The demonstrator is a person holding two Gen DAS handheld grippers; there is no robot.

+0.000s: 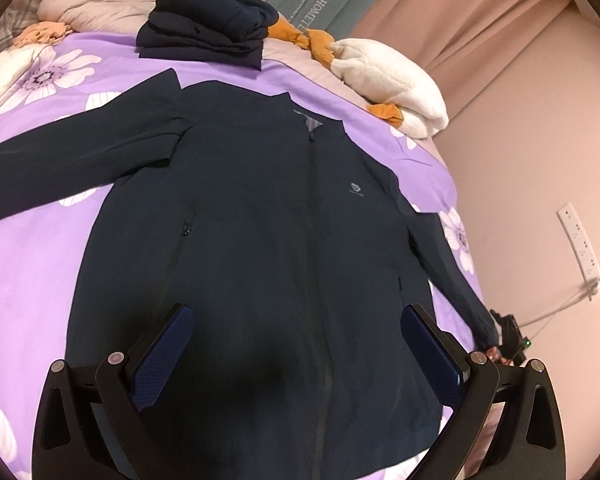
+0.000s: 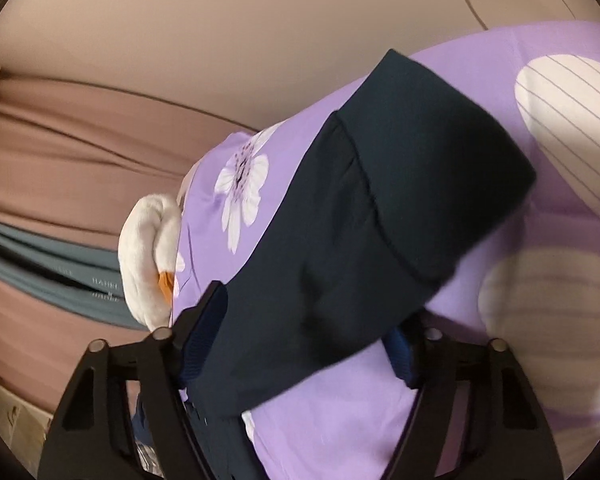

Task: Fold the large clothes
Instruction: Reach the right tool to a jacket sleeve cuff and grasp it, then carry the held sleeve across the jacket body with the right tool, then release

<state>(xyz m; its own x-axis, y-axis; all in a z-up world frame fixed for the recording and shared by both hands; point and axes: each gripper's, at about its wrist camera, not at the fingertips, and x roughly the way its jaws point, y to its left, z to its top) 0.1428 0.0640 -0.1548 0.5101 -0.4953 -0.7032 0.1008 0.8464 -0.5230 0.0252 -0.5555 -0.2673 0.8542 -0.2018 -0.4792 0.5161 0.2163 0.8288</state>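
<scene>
sleeve, left side: we see the dark navy zip-front jacket [image 1: 260, 220] face up on the purple floral bedsheet [image 1: 32, 240], one sleeve stretched out flat toward the left edge of the left wrist view, not folded in.
done pile: one stack of dark navy folded clothes [image 1: 208, 28] sits at the far end of the bed, beyond the collar. We judge that as finished work; we cannot count the pieces in it.
jacket body: zipped, spread flat, no fold across it. We judge the task on this piece at its first step; both sleeves and the body folds are left.
left gripper [image 1: 296, 352]: hovers over the hem, its two blue-padded fingers [image 1: 160, 356] wide apart, nothing between them.
plush: one white fluffy toy with orange parts [image 1: 388, 80] lies at the right far corner of the bed, clear of the jacket.
sleeve, right side: runs down along the bed's right edge to the cuff.
right gripper [image 2: 300, 340]: the cuff end of that sleeve lies between its fingers. The far finger is mostly hidden by cloth, so we cannot tell whether they are clamped on it.
wall: one white power strip [image 1: 580, 248], apart from the bed.
counts: jacket 1, sleeves unfolded 2, folded pile 1, plush 1, grippers 2.
</scene>
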